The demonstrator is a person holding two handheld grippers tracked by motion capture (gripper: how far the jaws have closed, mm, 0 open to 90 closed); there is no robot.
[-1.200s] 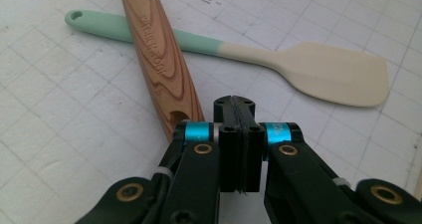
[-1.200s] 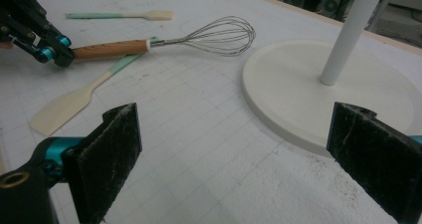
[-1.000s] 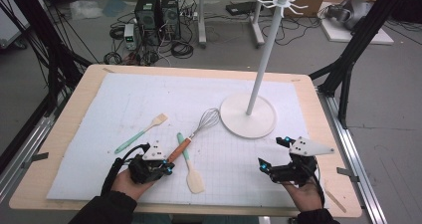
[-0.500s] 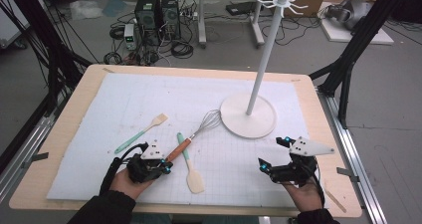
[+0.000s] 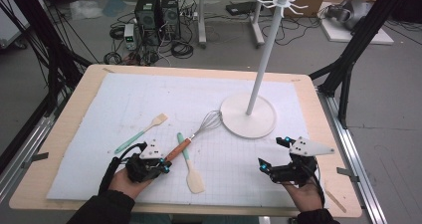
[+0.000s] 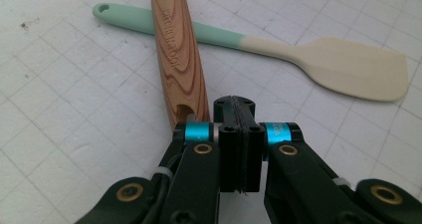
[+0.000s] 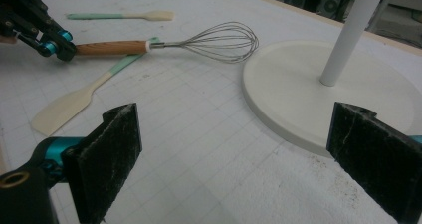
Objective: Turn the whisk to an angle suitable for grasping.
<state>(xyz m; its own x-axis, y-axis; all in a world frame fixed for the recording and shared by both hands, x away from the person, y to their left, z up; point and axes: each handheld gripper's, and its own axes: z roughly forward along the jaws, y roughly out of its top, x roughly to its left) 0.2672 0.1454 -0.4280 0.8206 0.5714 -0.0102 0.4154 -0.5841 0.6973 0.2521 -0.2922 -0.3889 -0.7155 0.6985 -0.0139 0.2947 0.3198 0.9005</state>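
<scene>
Wooden handle: grain-striped, tapered, belonging to the whisk (image 5: 199, 131); lying on the gridded white mat (image 5: 124, 104), crossing over the mint-handled spatula (image 5: 189, 164).
Left tongs (image 6: 238, 104): closed, pads pressed flat together, nothing between them; tips sitting just beside the handle's holed end.
Right tongs (image 7: 234, 154): gaping wide, empty, resting near the stand's round white base (image 7: 298, 94).
Change: none showing; both hands and all utensils are sitting where they were a second ago.
Meaning: judging the whisk not yet gripped; pickup is still pending.
Other: second small spatula (image 5: 142, 132) lying apart, cream blade, matte.
</scene>
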